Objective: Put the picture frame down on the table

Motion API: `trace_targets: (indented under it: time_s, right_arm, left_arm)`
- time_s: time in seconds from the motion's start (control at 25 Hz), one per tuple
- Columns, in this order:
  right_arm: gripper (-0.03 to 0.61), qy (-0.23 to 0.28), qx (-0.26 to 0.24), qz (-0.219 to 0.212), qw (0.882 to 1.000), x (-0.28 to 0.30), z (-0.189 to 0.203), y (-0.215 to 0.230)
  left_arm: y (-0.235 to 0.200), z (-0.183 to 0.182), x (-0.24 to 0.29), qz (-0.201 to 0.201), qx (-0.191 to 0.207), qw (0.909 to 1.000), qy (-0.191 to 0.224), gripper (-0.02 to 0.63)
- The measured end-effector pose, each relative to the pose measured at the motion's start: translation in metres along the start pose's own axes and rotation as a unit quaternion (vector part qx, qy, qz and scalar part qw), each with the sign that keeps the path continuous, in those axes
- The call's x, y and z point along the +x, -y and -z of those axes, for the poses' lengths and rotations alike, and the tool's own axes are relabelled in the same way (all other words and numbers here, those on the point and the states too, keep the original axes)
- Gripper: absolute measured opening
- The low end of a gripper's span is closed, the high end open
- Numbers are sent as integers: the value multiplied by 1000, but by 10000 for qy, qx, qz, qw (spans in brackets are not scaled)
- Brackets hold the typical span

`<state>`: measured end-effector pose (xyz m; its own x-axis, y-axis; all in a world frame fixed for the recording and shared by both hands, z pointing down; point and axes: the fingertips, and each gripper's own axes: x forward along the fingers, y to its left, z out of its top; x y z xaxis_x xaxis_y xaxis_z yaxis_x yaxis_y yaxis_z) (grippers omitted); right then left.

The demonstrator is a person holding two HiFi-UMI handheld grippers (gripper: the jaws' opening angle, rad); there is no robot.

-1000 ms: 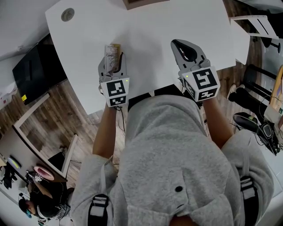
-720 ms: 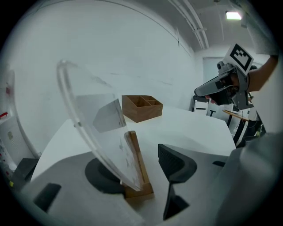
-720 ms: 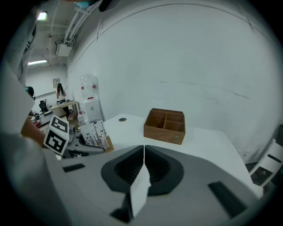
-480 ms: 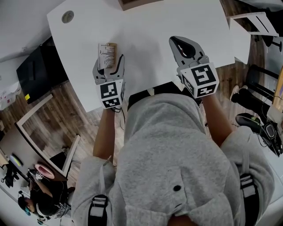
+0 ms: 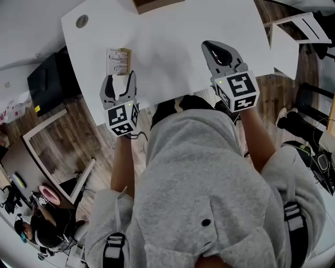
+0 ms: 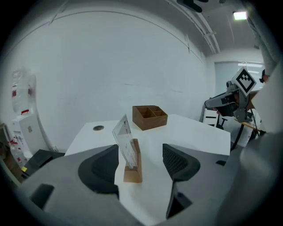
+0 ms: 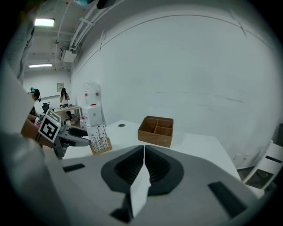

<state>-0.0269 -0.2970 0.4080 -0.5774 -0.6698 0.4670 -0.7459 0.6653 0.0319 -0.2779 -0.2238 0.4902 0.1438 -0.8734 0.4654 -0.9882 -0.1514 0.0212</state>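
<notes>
Picture frame [image 5: 119,61] upright on the white table [image 5: 172,47], upper left of the head view, close to the table's left edge: clear printed panel slotted into a wooden base, leaning back a little as seen in the left gripper view.

Left gripper [image 5: 119,82] directly below it in the head view, at the table's near edge. Pointing up the picture and tipped slightly downward, marker cube toward the camera, bare forearm [image 5: 123,162] trailing to the lower left. Jaws wide apart, having just been opening. Frame in line with the gap, at or just beyond the fingertips, neither pad pressing on it.

Right gripper [image 5: 220,52] at upper right, over the table and well apart from the frame. Pointing the same way, with a grey sleeve [image 5: 272,172] behind it. Jaws closed together, nothing between them.

Wooden compartment box [image 5: 157,4] at the top edge, on the table's far side.
</notes>
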Motion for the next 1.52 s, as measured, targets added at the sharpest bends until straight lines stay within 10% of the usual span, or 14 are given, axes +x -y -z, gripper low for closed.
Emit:
trace_targets:
  time_s: [0.6,0.84,1.52]
  right_arm:
    - [29,656,164,-181,9975,-67,-2,49]
    - [29,799,132,-272,9963,-82,2,51]
    - [29,1121,164,-344,9930,-106,-6,76]
  left_arm:
    - [64,-67,-51,-494,521,9951,682,283]
    - [93,-89,-72,-680,230,9918,1058,21]
    - [145,-110,-72,-601,-2,9913,1171,20]
